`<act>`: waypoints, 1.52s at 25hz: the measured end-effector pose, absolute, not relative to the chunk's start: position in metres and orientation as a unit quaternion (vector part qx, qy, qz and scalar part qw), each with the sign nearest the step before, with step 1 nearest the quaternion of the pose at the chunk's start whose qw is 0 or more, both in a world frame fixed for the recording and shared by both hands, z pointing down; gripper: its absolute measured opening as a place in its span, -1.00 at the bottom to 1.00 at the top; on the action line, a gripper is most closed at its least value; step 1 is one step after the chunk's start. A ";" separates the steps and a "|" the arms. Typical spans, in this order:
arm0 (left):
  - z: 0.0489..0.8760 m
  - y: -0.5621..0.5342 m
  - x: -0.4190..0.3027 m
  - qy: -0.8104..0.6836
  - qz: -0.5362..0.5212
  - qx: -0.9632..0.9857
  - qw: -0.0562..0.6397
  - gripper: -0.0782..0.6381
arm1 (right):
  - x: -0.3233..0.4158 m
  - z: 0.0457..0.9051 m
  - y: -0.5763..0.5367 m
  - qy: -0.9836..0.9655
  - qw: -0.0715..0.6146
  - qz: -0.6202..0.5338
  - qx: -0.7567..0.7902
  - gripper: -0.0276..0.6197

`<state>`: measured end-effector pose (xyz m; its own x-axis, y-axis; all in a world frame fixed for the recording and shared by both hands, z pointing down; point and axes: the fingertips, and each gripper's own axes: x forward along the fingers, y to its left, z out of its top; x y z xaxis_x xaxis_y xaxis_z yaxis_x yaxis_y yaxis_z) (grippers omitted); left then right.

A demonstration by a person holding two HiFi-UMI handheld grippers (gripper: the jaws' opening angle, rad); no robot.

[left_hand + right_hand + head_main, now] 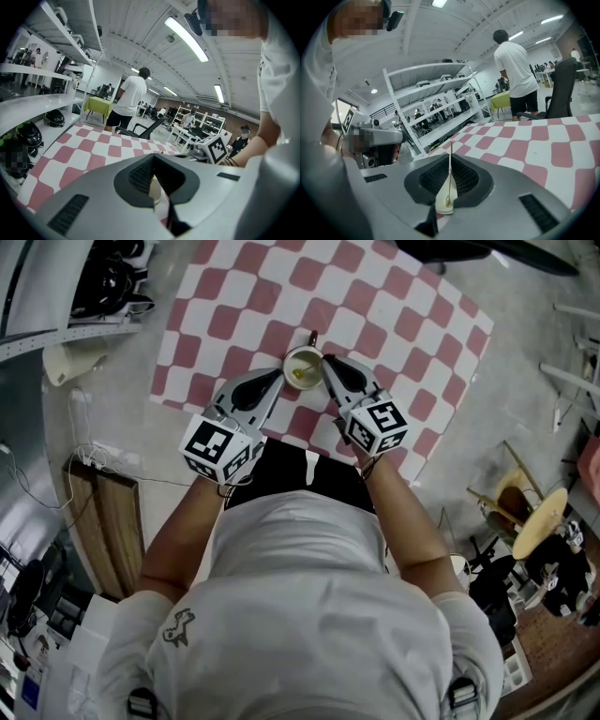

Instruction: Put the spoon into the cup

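The cream cup (302,368) stands on the red-and-white checked desk (412,324). The spoon (447,201) is inside the cup, bowl down, with its handle leaning out over the rim. The left tongs (279,374) touch the cup's left side and the right tongs (324,360) touch its right side. Both pairs are closed at the tips, and neither visibly grips anything.

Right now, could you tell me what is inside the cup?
The spoon stands in the cup, handle over the far rim. The right gripper overlaps the rim, hiding part of the inside.
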<state>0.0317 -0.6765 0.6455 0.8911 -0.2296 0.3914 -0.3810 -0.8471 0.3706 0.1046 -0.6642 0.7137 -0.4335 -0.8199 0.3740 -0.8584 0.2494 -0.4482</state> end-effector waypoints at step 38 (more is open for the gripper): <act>0.610 -0.627 0.038 -0.218 0.129 0.944 0.209 -0.75 | 0.128 0.698 -0.614 -0.810 0.076 0.257 0.522 -0.80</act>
